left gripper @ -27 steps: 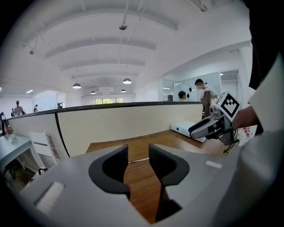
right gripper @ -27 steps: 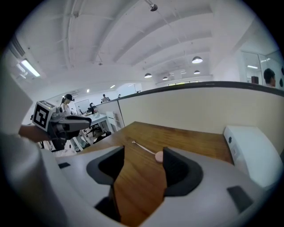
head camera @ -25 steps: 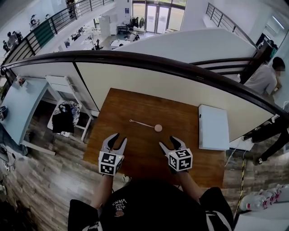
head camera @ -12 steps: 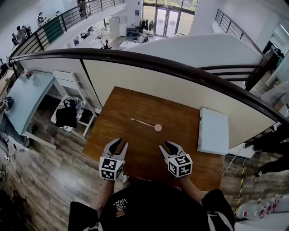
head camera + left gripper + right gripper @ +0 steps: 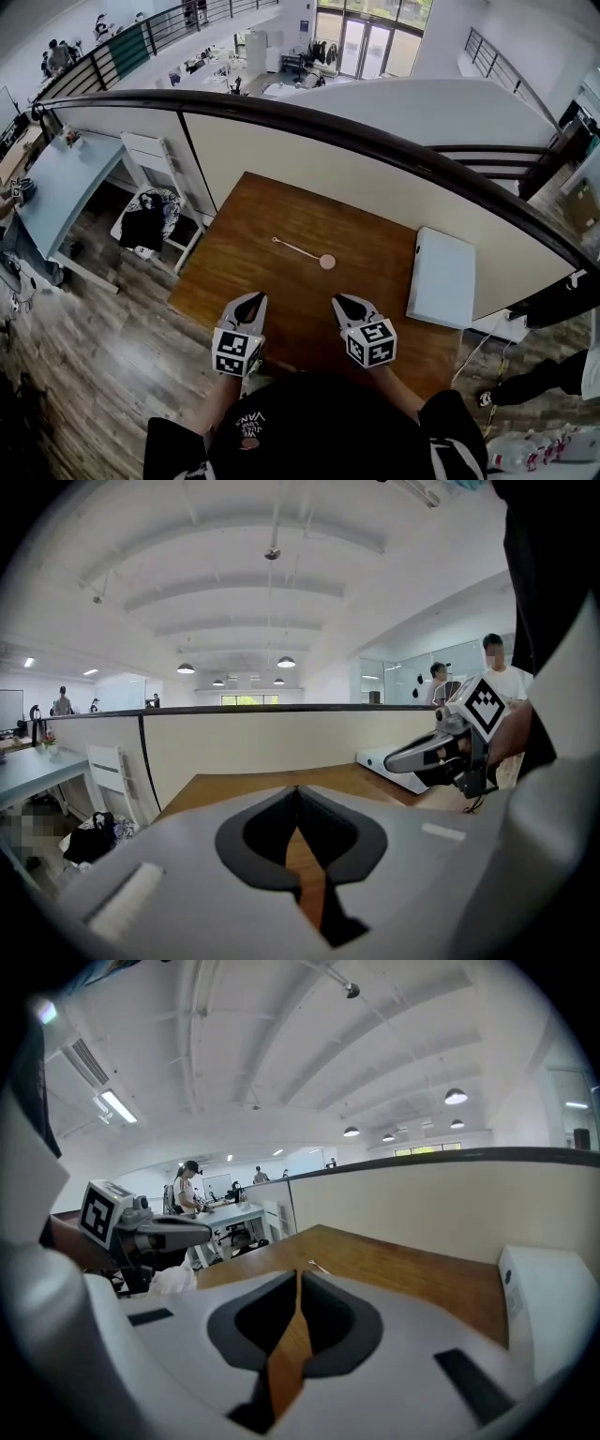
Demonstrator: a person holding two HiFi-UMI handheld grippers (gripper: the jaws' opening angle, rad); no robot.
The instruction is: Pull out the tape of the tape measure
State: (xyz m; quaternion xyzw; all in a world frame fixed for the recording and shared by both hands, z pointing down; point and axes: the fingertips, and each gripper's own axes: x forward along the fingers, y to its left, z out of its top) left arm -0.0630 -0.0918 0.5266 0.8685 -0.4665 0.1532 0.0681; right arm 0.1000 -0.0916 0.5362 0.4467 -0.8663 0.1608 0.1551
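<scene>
Two closures just made, on the left gripper (image 5: 251, 302) and on the right gripper (image 5: 345, 305): jaws spread wide a second ago, now pressed together tip to tip, with only a sliver of bare table (image 5: 272, 216) showing behind them. Grasps nothing on either side. Hovers low over the near edge of the table, well apart from the tape measure (image 5: 327, 262).

Lies near the middle of the table, that small round case, with its thin tape (image 5: 295, 248) drawn out to the left and away, in the same place and pose as a second ago. Looks as the task sentence wants, tape out of the case; how far out, too small to tell.

Fits two readings: a pull done and the empty jaws clenched at rest, or a longer pull to come. Settles neither from here.
</scene>
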